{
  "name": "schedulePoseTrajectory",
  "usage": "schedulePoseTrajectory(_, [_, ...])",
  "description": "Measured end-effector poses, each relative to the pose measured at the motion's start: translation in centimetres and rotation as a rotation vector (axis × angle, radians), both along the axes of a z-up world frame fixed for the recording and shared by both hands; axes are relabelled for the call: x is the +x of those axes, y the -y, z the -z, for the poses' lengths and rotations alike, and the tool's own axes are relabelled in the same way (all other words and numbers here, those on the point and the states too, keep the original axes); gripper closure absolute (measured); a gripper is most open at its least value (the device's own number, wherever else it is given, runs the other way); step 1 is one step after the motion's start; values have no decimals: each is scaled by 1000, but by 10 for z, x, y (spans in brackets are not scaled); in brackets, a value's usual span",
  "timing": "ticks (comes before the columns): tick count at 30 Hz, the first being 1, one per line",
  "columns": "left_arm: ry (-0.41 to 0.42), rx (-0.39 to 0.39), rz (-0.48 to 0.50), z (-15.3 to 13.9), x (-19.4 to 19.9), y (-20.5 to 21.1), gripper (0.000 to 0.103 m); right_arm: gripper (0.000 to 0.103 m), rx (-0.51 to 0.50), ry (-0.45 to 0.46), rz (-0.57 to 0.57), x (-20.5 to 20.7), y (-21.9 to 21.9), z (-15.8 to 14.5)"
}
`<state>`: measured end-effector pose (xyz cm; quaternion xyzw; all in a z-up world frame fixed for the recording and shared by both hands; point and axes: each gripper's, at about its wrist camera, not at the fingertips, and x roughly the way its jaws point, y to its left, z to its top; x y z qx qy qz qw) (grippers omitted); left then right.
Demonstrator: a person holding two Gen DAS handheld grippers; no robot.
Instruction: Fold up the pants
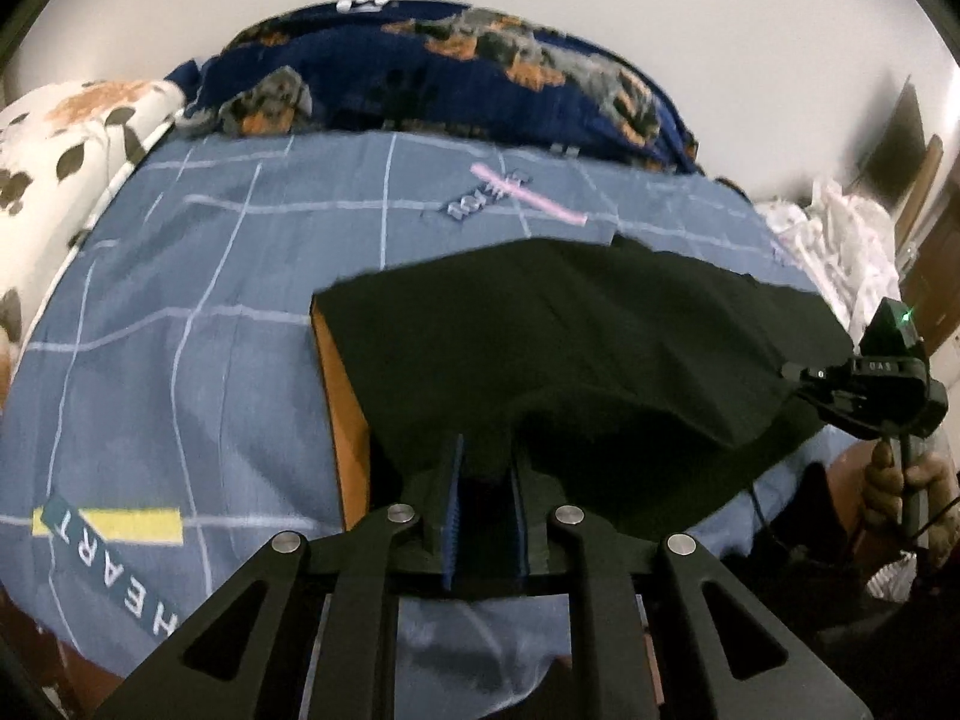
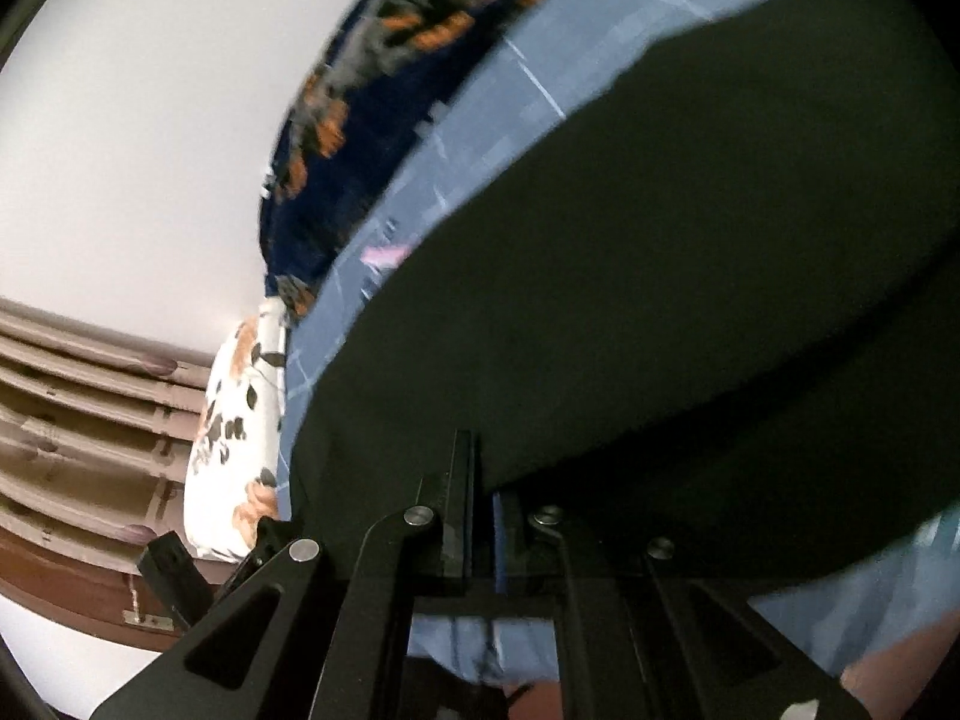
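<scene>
The black pants lie spread on the blue checked bed sheet, with their near edge lifted. My left gripper is shut on the near edge of the pants, cloth bunched between the blue-padded fingers. My right gripper shows at the right of the left wrist view, clamped on the pants' right edge and held by a hand. In the right wrist view the pants fill the frame, pinched in my right gripper. An orange lining shows at the pants' left edge.
A dark blue blanket with a dog print lies along the far side of the bed. A white floral pillow sits at the left. White crumpled cloth lies at the far right. A wooden headboard shows in the right wrist view.
</scene>
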<state>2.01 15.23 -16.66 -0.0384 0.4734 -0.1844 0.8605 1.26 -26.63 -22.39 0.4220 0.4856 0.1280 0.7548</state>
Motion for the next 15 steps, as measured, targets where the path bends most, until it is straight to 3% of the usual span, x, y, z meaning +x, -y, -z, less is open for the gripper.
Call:
schedulePoseTrajectory(5, [5, 67, 15, 9, -10, 6, 88, 97, 23, -51, 12, -14, 2, 22])
schedulePoseTrajectory(11, [7, 90, 10, 11, -16, 2, 86, 97, 9, -44, 10, -21, -4, 16])
schedulePoseTrajectory(15, [23, 157, 20, 14, -20, 5, 80, 97, 15, -64, 7, -26, -7, 26])
